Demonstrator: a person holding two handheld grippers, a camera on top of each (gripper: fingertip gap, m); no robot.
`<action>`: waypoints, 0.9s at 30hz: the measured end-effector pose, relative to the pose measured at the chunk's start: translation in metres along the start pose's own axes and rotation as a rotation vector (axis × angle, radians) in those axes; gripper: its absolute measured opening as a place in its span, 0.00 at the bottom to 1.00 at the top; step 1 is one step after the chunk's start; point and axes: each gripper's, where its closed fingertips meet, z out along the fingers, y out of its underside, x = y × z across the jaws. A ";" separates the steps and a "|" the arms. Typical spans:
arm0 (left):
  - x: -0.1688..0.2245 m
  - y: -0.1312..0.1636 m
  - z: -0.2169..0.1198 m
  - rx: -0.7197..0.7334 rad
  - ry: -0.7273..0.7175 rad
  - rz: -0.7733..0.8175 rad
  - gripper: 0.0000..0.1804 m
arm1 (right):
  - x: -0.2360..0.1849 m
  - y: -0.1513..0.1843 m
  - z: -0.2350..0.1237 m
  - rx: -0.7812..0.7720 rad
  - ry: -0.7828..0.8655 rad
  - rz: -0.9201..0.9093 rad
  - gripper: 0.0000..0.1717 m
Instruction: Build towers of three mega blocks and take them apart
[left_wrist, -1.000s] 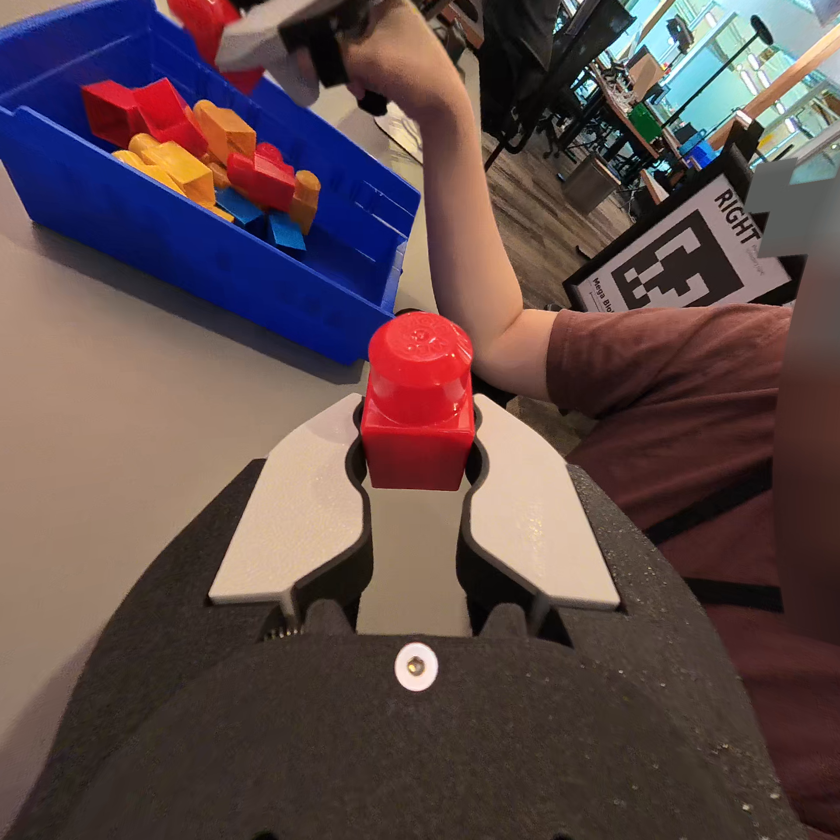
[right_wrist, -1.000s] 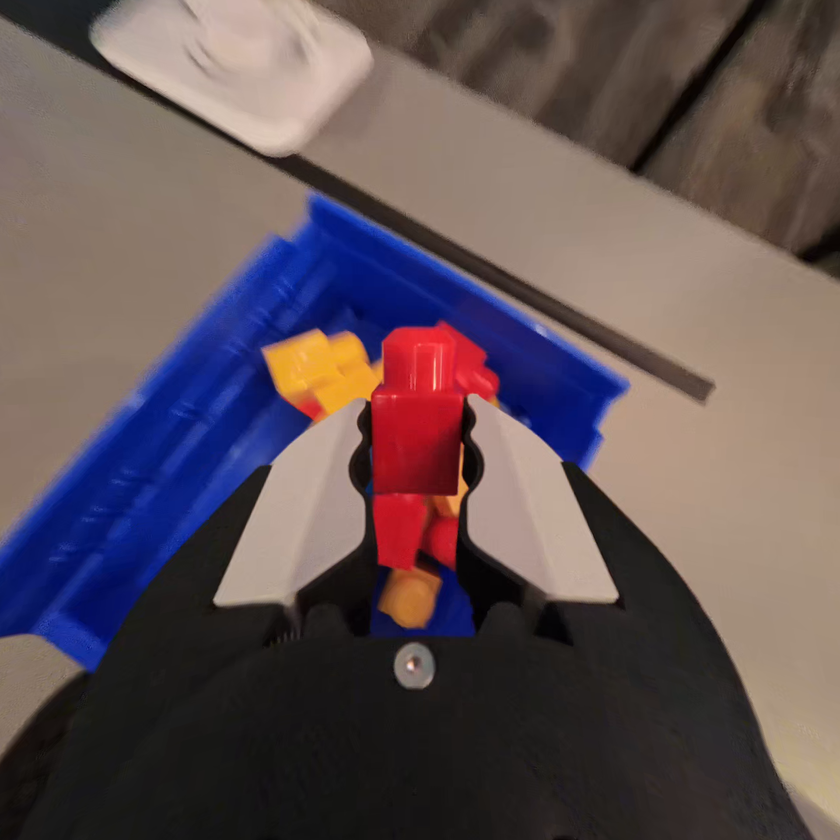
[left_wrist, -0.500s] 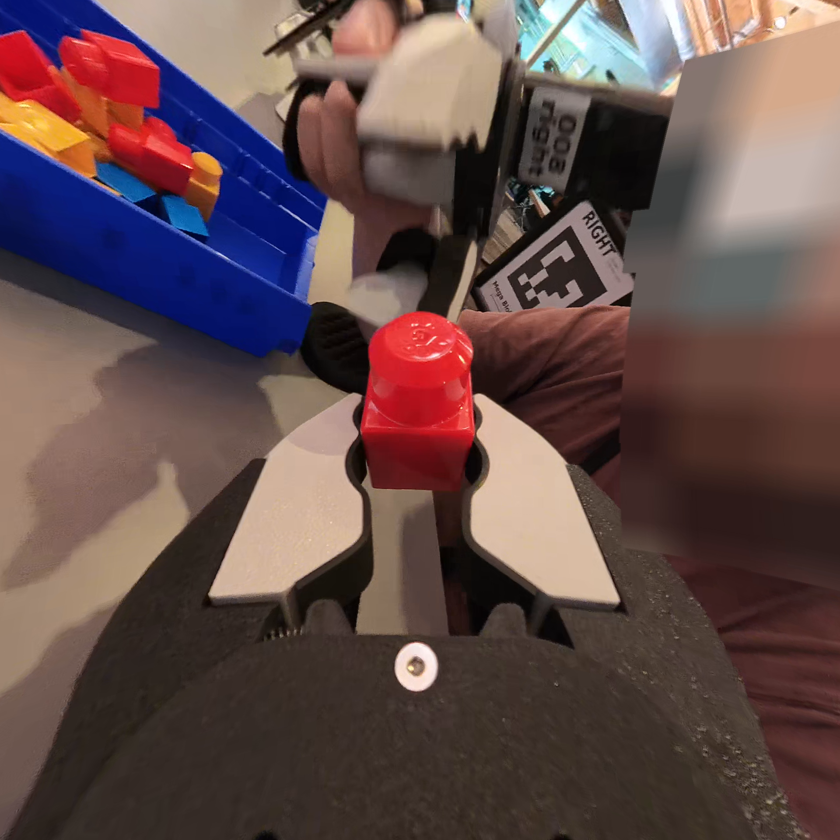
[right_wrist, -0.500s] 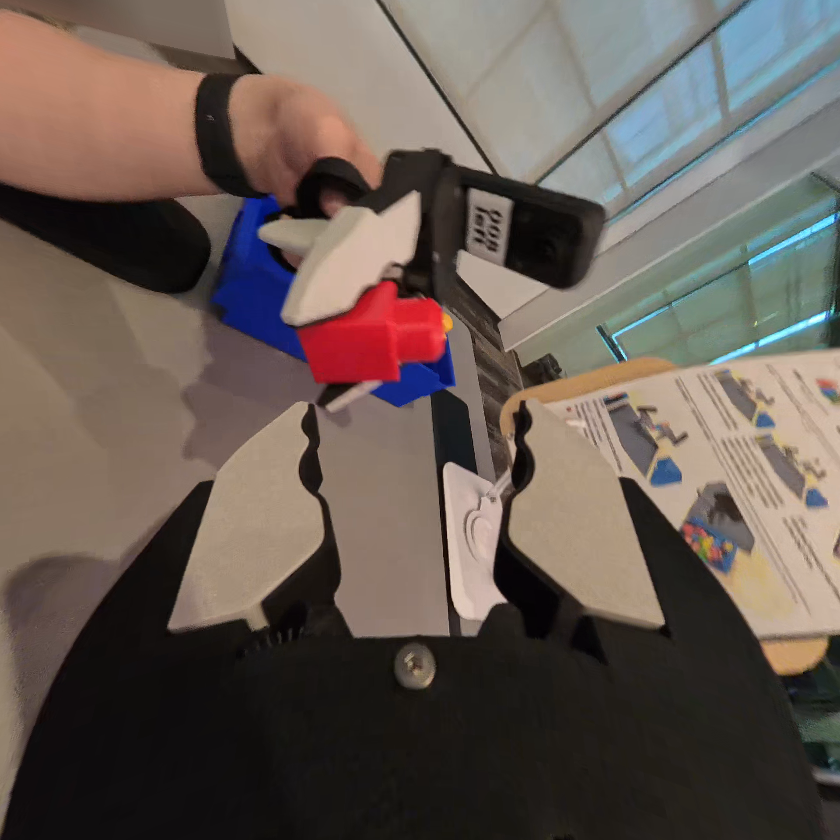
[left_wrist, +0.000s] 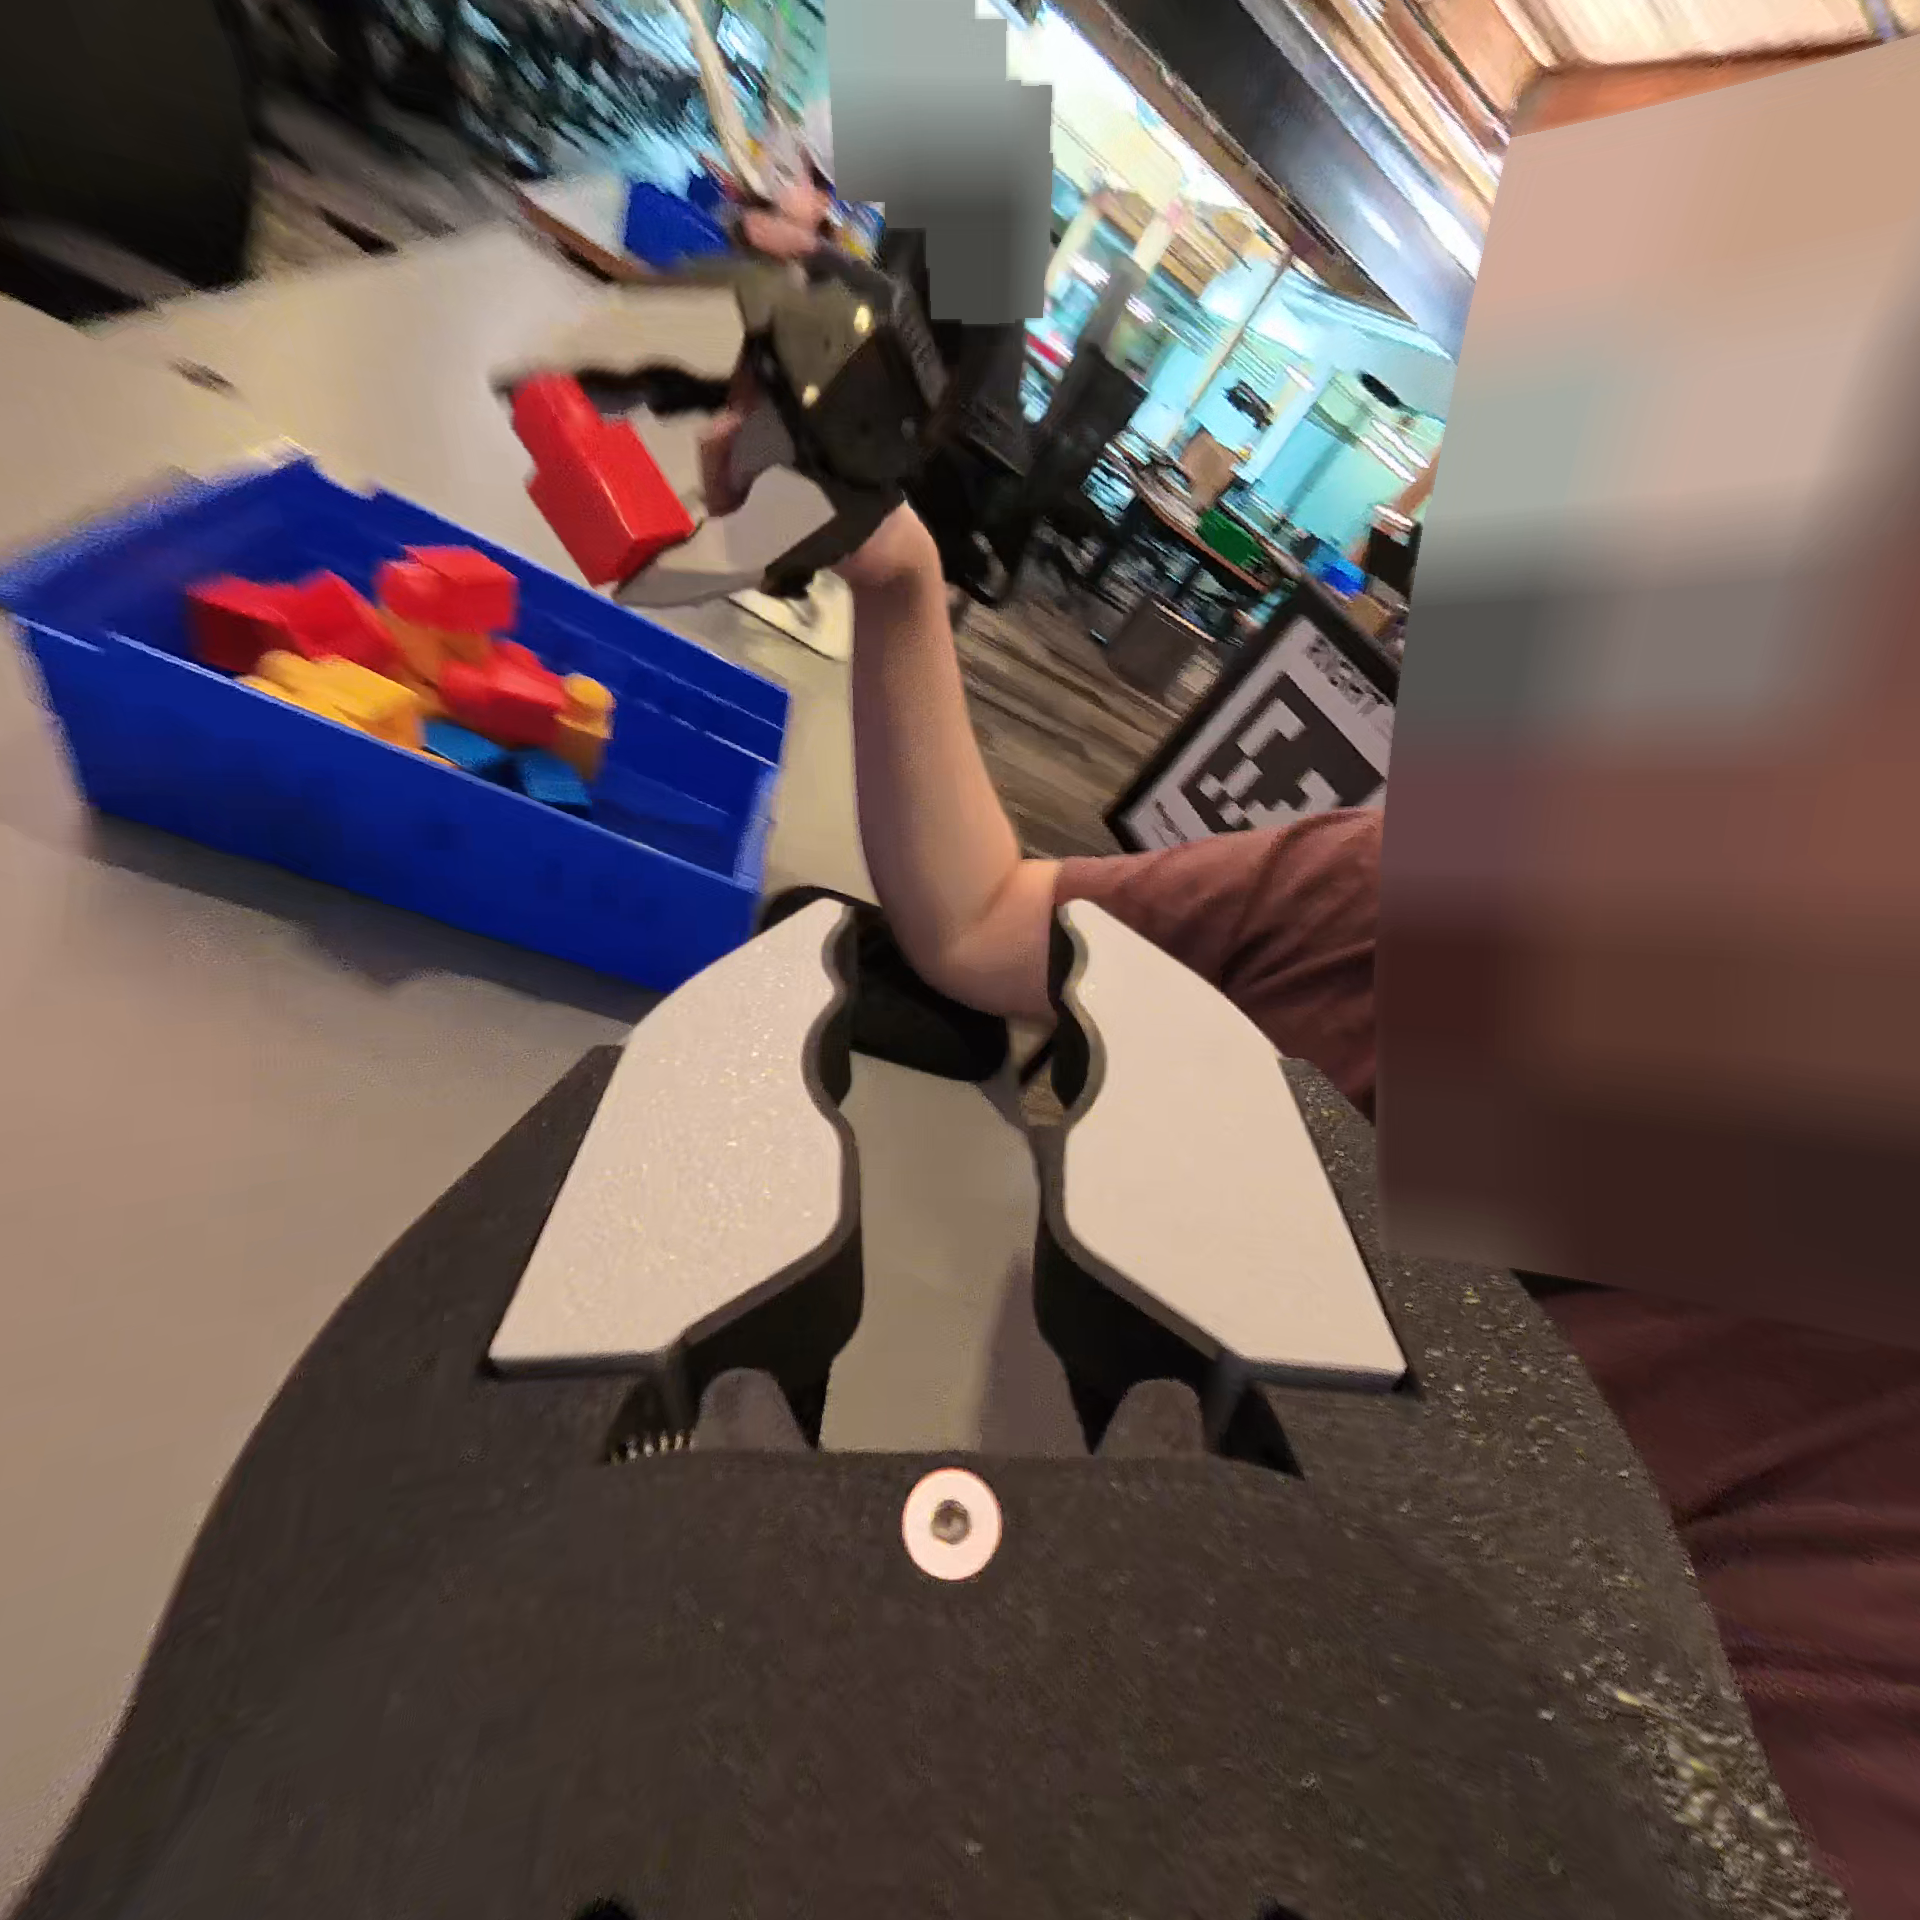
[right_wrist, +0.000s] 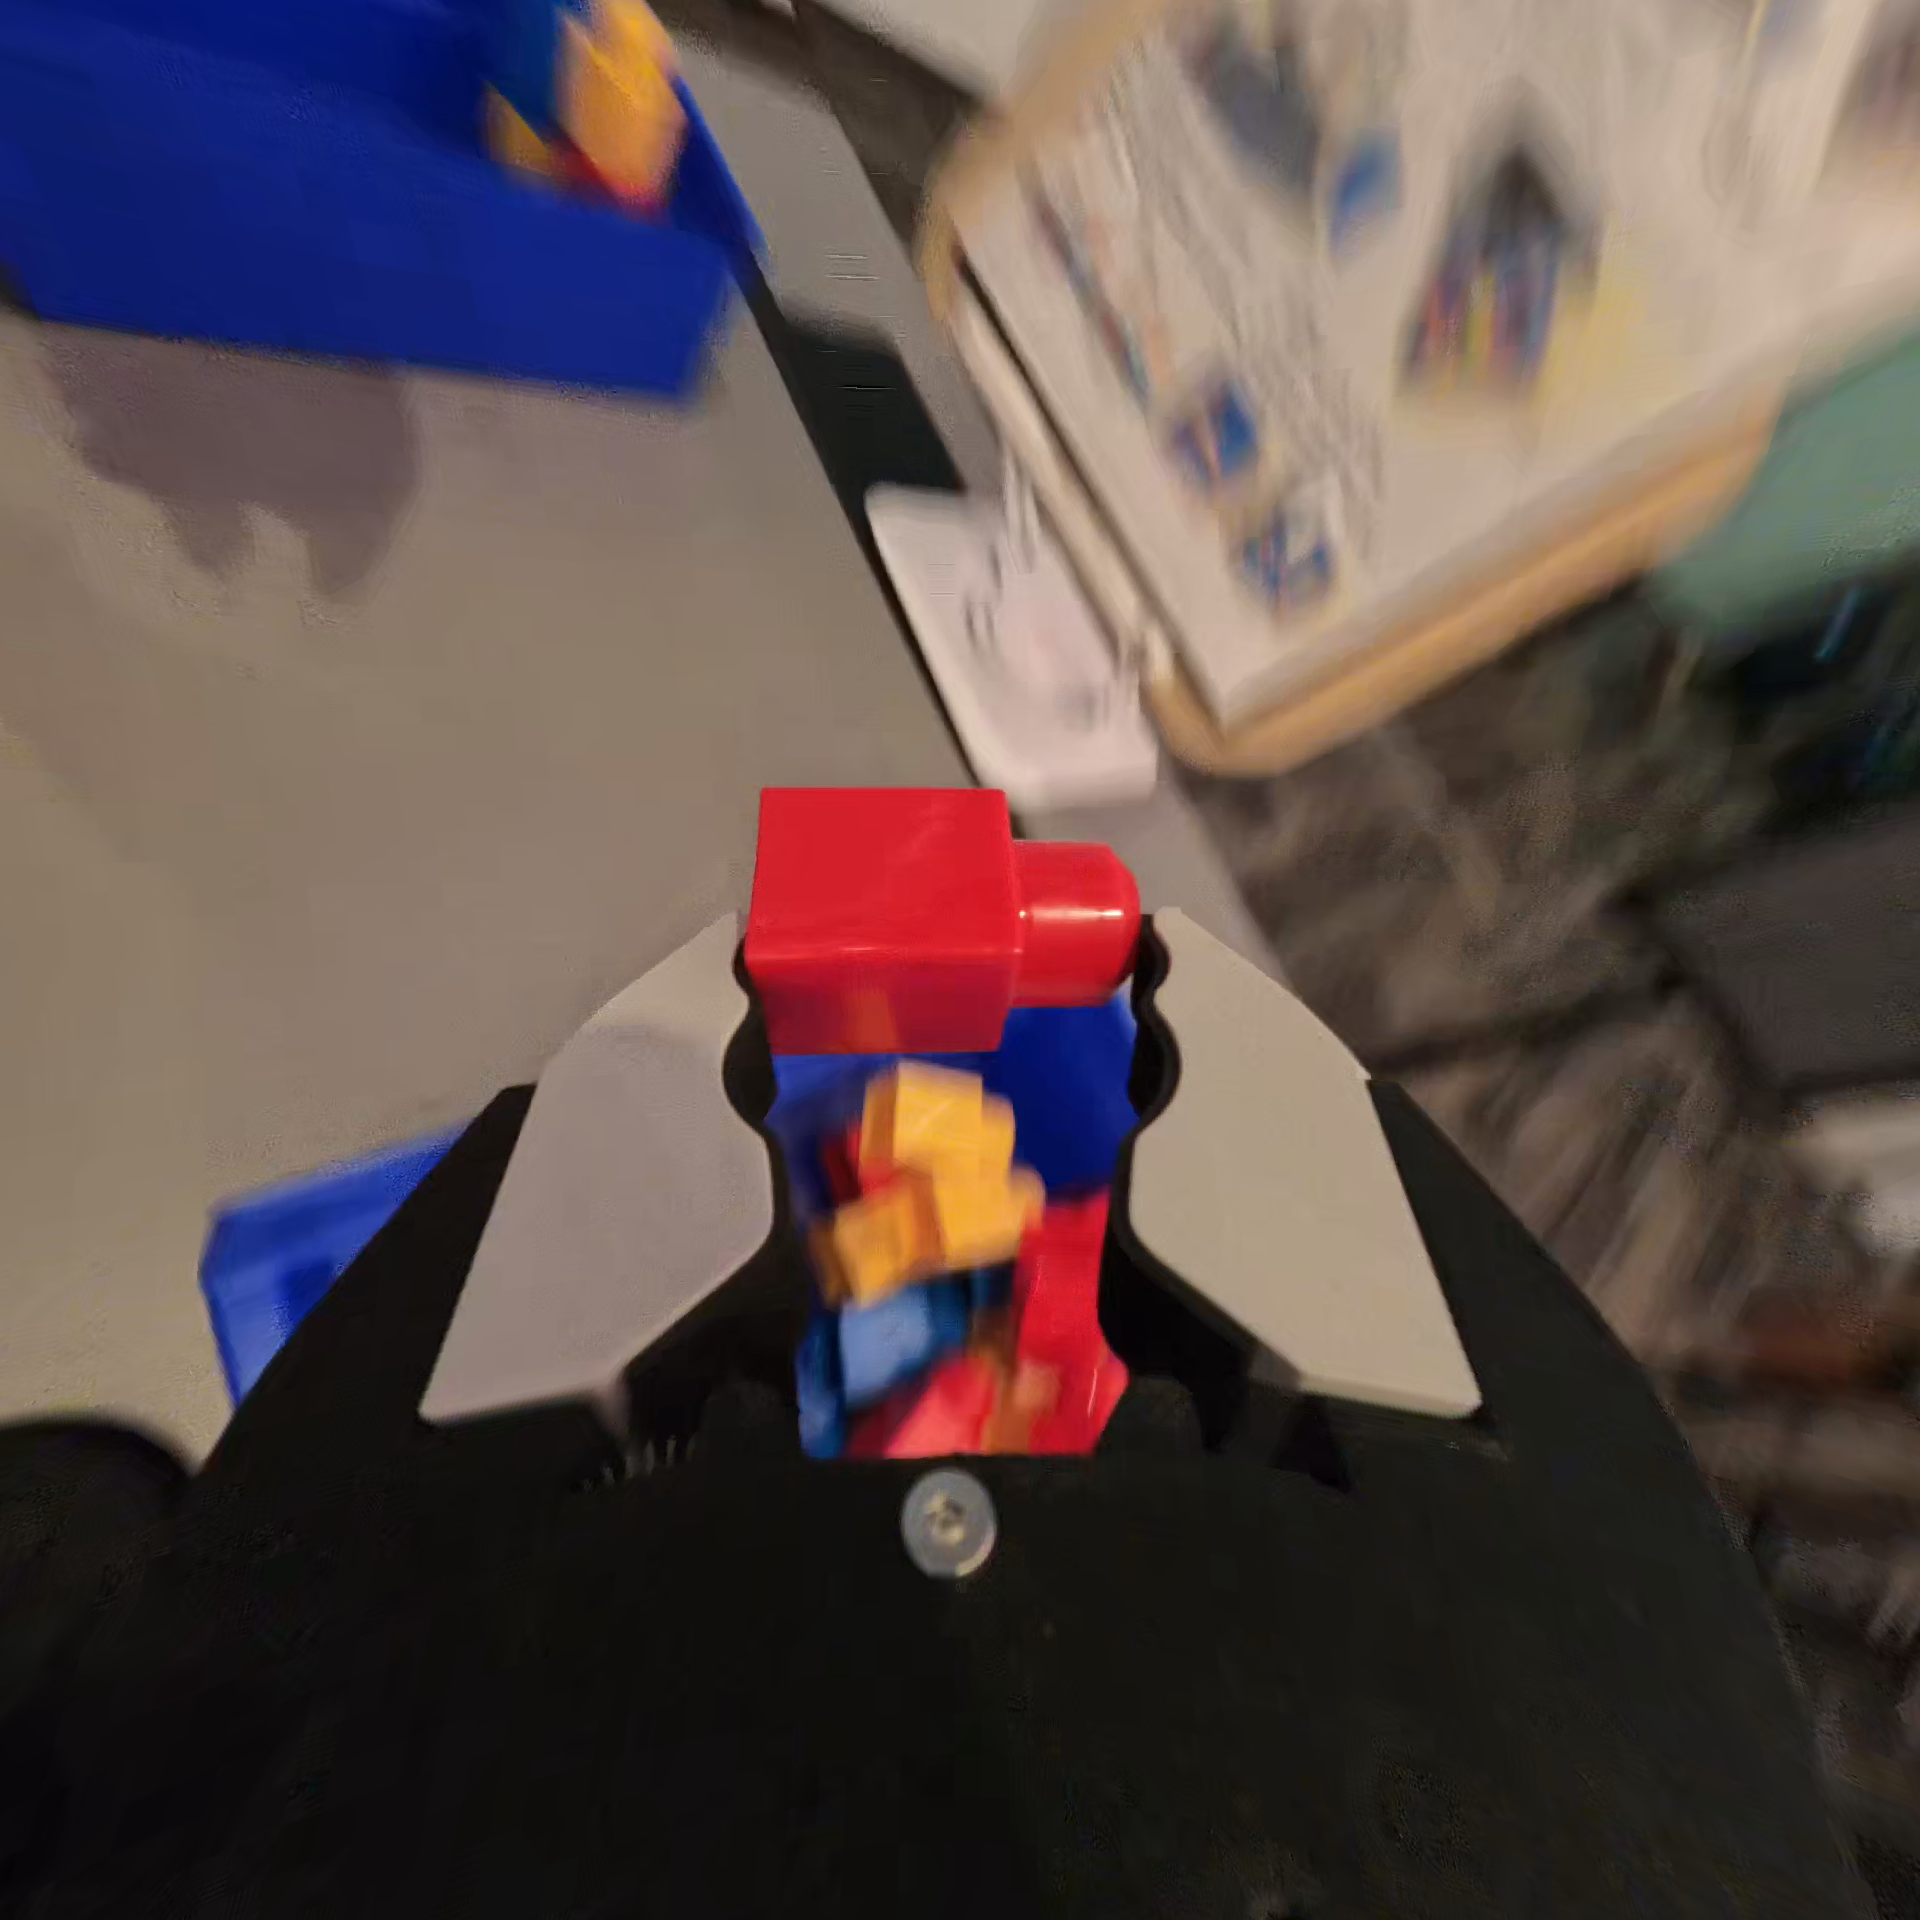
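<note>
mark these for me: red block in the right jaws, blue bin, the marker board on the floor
red block (right_wrist: 878, 914): right wrist view, on its square body's facing side.
blue bin (left_wrist: 395, 831): left wrist view, on its near outer wall.
marker board (left_wrist: 1278, 758): left wrist view, on its black-and-white pattern.

Unreadable print on framed sign (left_wrist: 1273, 764)

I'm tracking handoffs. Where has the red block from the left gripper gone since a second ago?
Yes, it moved: the left gripper is bare, and the right gripper holds the red block above the blue bin.
</note>
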 end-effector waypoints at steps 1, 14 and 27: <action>-0.001 -0.005 -0.010 0.029 -0.045 0.029 0.19 | 0.014 0.038 0.002 -0.109 0.017 0.086 0.39; -0.070 -0.006 -0.240 0.207 -1.302 0.183 0.25 | 0.061 0.117 0.018 -0.289 0.181 0.231 0.44; -0.217 0.060 -0.261 0.272 -1.460 -0.104 0.33 | 0.057 0.129 0.026 -0.378 0.181 0.172 0.46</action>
